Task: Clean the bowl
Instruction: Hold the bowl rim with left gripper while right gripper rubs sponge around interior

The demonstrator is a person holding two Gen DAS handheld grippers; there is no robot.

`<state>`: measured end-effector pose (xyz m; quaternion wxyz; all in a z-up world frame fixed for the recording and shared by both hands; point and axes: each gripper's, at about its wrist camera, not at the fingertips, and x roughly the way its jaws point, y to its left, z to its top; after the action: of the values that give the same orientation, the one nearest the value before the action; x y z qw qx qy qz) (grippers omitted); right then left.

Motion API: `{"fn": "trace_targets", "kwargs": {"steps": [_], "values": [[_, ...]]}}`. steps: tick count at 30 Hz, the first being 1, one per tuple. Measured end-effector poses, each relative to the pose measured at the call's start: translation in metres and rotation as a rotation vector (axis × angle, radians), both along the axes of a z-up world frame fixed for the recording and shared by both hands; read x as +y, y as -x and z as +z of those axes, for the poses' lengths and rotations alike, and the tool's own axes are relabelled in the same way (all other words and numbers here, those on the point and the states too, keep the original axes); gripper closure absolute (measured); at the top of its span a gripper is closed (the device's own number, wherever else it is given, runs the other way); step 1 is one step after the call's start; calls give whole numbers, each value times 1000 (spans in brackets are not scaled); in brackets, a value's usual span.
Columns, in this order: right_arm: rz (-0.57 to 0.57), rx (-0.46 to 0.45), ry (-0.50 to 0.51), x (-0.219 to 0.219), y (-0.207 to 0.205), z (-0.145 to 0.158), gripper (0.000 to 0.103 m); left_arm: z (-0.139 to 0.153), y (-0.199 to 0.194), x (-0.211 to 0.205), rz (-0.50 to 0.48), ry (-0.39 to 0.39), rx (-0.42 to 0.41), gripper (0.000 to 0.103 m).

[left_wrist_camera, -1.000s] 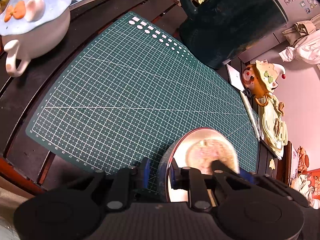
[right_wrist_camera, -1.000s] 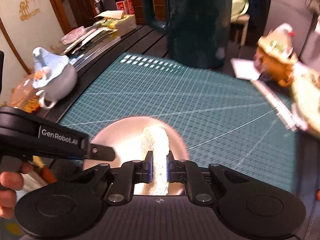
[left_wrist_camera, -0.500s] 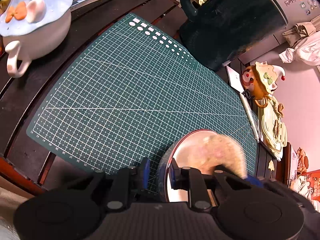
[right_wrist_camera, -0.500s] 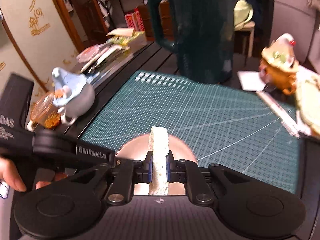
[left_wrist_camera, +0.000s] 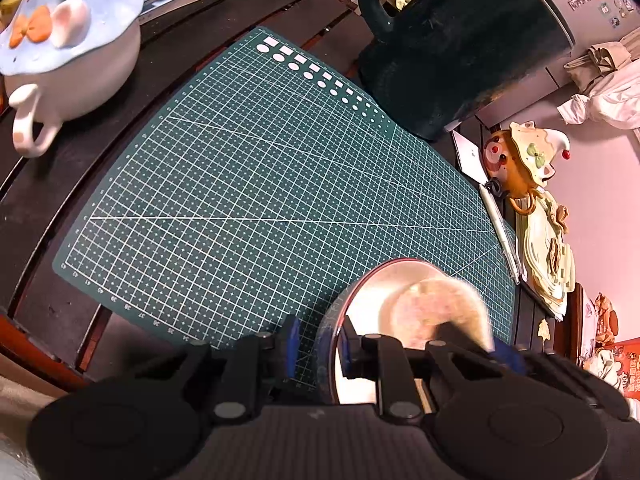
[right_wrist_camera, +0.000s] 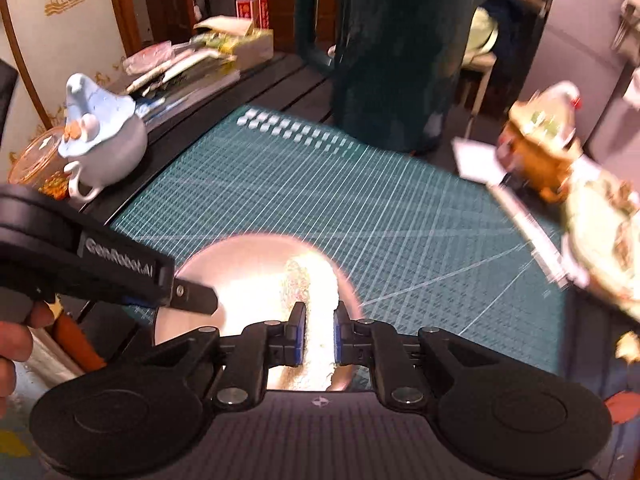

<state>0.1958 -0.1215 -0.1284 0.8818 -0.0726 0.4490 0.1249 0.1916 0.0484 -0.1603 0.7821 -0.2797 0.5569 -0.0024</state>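
Note:
A shiny metal bowl (left_wrist_camera: 380, 292) sits at the near edge of the green cutting mat (left_wrist_camera: 260, 200). My left gripper (left_wrist_camera: 320, 346) is shut on the bowl's rim, one pad outside and one inside. In the right wrist view the same left gripper (right_wrist_camera: 188, 300) reaches in from the left and holds the bowl (right_wrist_camera: 240, 272). My right gripper (right_wrist_camera: 318, 336) is shut on a pale sponge (right_wrist_camera: 310, 280), whose far end presses into the bowl. The sponge (left_wrist_camera: 444, 304) appears blurred inside the bowl in the left wrist view.
A tall dark green pitcher (left_wrist_camera: 460, 40) stands at the mat's far edge. A white pot with a blue lid (left_wrist_camera: 68, 48) stands on the dark table to the left. A clown-faced ceramic pot (left_wrist_camera: 516, 160), a pen (left_wrist_camera: 500, 228) and a decorated plate crowd the right side.
The sponge has swept across the inside of the bowl with my right gripper, which lifted and came back down. The bowl and my left gripper have stayed put.

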Motion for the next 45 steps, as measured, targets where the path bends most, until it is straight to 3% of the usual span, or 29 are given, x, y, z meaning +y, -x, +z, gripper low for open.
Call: {"fn": "trace_targets", "kwargs": {"steps": [3,6,13,19,25,29,34,40,43,45], "values": [[-14,-33,-27,-9,2,14,91,0,1,-2,6,0,1,84],[-14,-8,-143,-19,-1,21,91,1,2,-2,9,2,0,84],[26,143,-299,-10,-12,-11,91,3,2,-1,12,4,-3,84],[14,96,-81,4,-9,-23,91,3,1,-1,10,3,-4,84],[22,18,41,9,-1,-10,91,3,2,-1,8,2,-5,84],[12,-14,21,-1,2,6,91,3,1,0,9,6,-5,84],[-2,-28,-102,-15,0,21,91,3,2,0,11,7,-4,84],[26,79,-278,-15,-10,4,91,4,2,0,12,6,-4,84],[34,135,-281,-10,-13,-12,91,4,2,0,12,7,-5,84],[28,135,-223,-5,-13,-19,91,4,2,0,12,6,-5,84]]}}
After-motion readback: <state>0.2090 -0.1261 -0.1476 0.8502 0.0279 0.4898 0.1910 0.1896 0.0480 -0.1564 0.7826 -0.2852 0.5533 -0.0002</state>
